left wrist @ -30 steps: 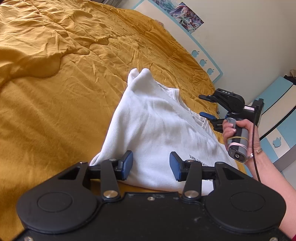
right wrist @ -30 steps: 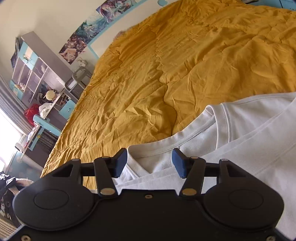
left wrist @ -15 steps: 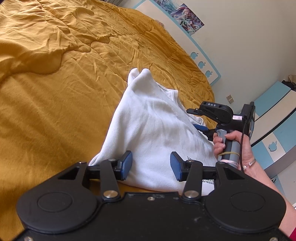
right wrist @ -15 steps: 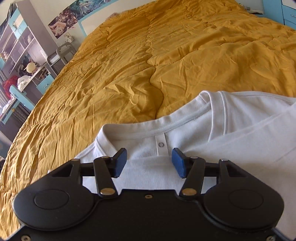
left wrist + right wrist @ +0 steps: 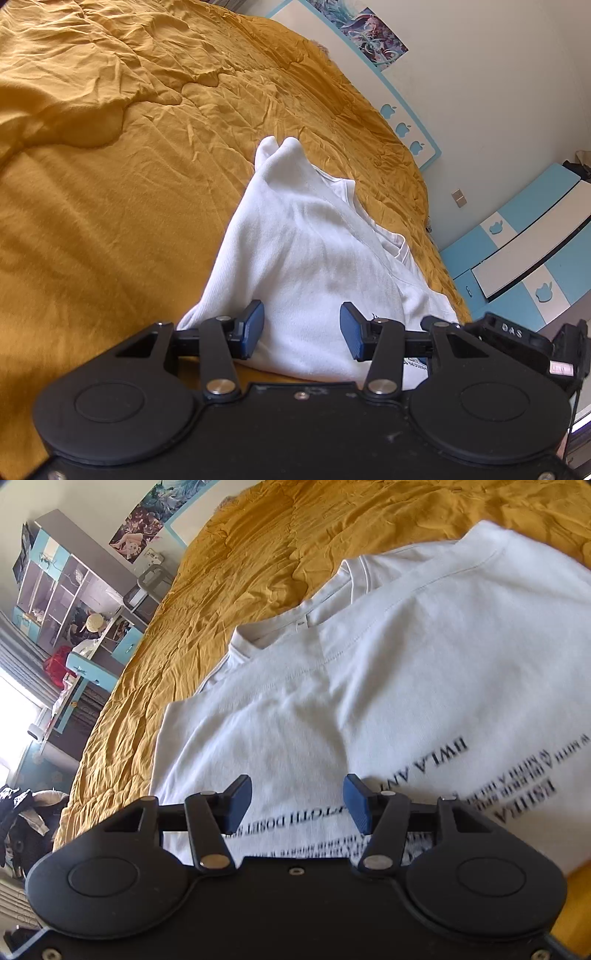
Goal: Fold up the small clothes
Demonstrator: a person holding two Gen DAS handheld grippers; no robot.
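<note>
Both claws, left claw (image 5: 302, 329) and right claw (image 5: 297, 804), gape empty over one white shirt (image 5: 406, 686) on one mustard bedspread (image 5: 110, 184).

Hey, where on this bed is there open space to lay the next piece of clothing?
Free: the mustard bedspread left of the white shirt, and beyond its collar toward the headboard. Crowded: the near edge, with both grippers.
</note>
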